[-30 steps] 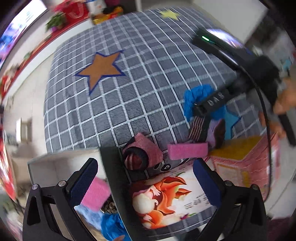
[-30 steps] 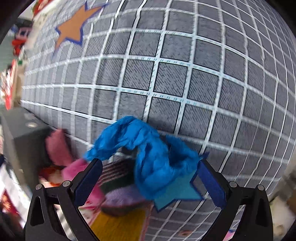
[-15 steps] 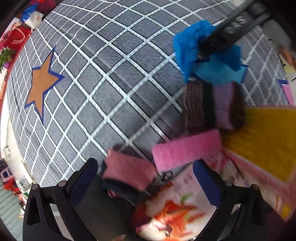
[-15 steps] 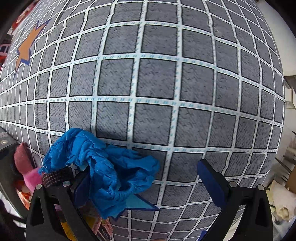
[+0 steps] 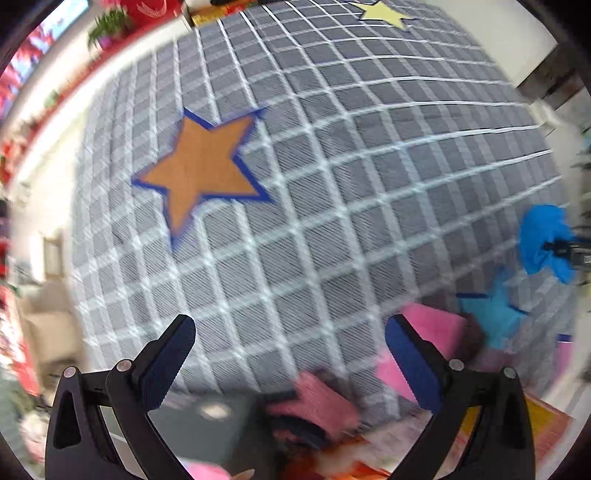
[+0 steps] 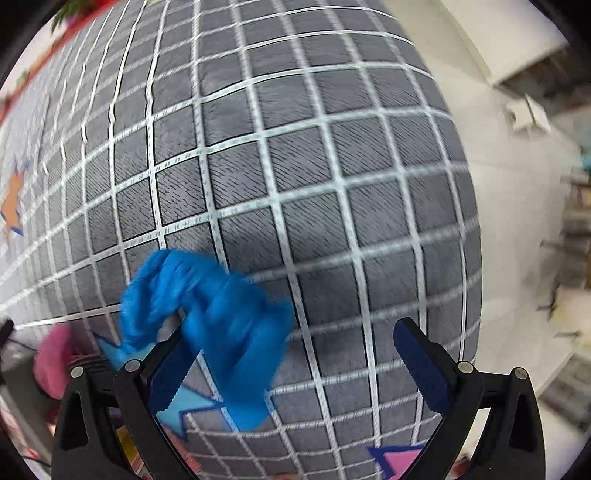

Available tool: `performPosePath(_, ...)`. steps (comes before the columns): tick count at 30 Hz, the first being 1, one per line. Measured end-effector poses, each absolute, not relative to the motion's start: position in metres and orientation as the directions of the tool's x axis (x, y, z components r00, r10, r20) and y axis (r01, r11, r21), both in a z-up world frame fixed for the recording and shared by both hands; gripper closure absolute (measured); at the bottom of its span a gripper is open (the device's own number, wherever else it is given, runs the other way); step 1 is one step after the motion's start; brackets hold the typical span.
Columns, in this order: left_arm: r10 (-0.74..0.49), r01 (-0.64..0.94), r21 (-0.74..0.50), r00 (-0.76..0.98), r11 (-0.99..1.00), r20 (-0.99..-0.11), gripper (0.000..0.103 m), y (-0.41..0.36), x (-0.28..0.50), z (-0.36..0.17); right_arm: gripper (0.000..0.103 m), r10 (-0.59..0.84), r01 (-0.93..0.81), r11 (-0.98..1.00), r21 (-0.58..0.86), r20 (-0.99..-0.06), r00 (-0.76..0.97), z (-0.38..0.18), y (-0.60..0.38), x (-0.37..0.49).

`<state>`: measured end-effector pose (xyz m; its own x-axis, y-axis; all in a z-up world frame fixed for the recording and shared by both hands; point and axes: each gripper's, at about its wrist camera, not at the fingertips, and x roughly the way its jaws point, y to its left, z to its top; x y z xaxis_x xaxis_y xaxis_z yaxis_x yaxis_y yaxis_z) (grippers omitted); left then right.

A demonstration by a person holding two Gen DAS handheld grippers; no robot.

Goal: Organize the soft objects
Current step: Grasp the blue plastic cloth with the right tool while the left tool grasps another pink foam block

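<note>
A crumpled blue cloth point(image 6: 207, 314) hangs over the left finger point(image 6: 166, 369) of my right gripper point(image 6: 295, 350), whose jaws stand wide apart, just above the rug. That cloth point(image 5: 543, 240) also shows at the far right of the left wrist view, with a dark gripper tip against it. My left gripper point(image 5: 291, 347) is open with nothing in it, above bare rug. A pink pad point(image 5: 432, 332) and a reddish-pink knitted piece point(image 5: 317, 402) lie blurred near its right finger. A pink soft piece point(image 6: 51, 358) sits at the left edge of the right wrist view.
The grey rug point(image 5: 332, 184) with white grid lines carries an orange star point(image 5: 203, 170), a yellow star point(image 5: 384, 14) and a light blue star point(image 6: 184, 406). A dark box point(image 5: 214, 417) lies low between my left fingers. Pale floor point(image 6: 517, 221) begins beyond the rug's right edge.
The left wrist view has swung up off the pile toward the orange star. The blue cloth has come up from the pile on my right gripper's left finger and shifted right.
</note>
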<state>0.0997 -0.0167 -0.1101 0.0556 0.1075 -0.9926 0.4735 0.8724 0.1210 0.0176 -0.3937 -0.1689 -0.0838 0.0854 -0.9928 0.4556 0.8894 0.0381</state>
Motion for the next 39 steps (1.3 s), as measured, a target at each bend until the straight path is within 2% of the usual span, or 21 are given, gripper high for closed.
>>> performPosePath(2,0.055,0.473,0.046,-0.005,0.88,-0.998,0.0,-0.02,0.086,-0.111,0.0,0.117,0.48,0.875,0.064,-0.99,-0.08,-0.168,-0.403,0.003)
performPosePath(4,0.055,0.503,0.036,-0.024,0.864,-0.998,0.0,-0.029,0.07,-0.117,0.0,0.152,0.497,0.863,0.088,-0.984,-0.09,-0.173,-0.407,-0.012)
performPosePath(7,0.085,0.584,0.05,-0.033,0.81,-0.996,0.0,-0.046,0.046,-0.127,0.0,0.175,0.492,0.864,0.102,-0.979,-0.105,-0.176,-0.406,-0.029)
performPosePath(11,0.181,0.663,0.145,0.014,0.734,-0.983,0.0,-0.058,0.033,-0.146,0.0,0.19,0.468,0.875,0.124,-0.977,-0.096,-0.174,-0.4,-0.044)
performPosePath(15,0.183,0.582,0.206,0.098,0.786,-0.978,0.0,-0.044,0.063,-0.135,0.0,0.169,0.467,0.876,0.119,-0.983,-0.067,-0.161,-0.371,-0.025)
performPosePath(20,0.222,0.449,0.274,0.167,0.851,-0.961,0.0,-0.007,0.097,-0.11,0.0,0.133,0.449,0.887,0.105,-0.991,-0.032,-0.153,-0.392,0.01)
performPosePath(23,0.19,0.373,0.237,0.158,0.897,-0.969,0.0,0.017,0.106,-0.101,0.0,0.127,0.444,0.89,0.099,-0.991,-0.032,-0.156,-0.405,0.034)
performPosePath(27,0.153,0.384,0.196,0.14,0.903,-0.978,0.0,0.015,0.102,-0.104,0.0,0.126,0.424,0.901,0.097,-0.991,-0.042,-0.162,-0.422,0.082)
performPosePath(32,0.179,0.417,0.206,0.103,0.885,-0.978,0.0,-0.034,0.073,-0.127,0.0,0.108,0.388,0.919,0.071,-0.991,-0.074,-0.19,-0.399,0.125)
performPosePath(39,0.177,0.38,0.185,0.056,0.906,-0.983,0.0,-0.054,0.061,-0.157,0.0,0.097,0.382,0.922,0.068,-0.994,-0.056,-0.201,-0.413,0.136)
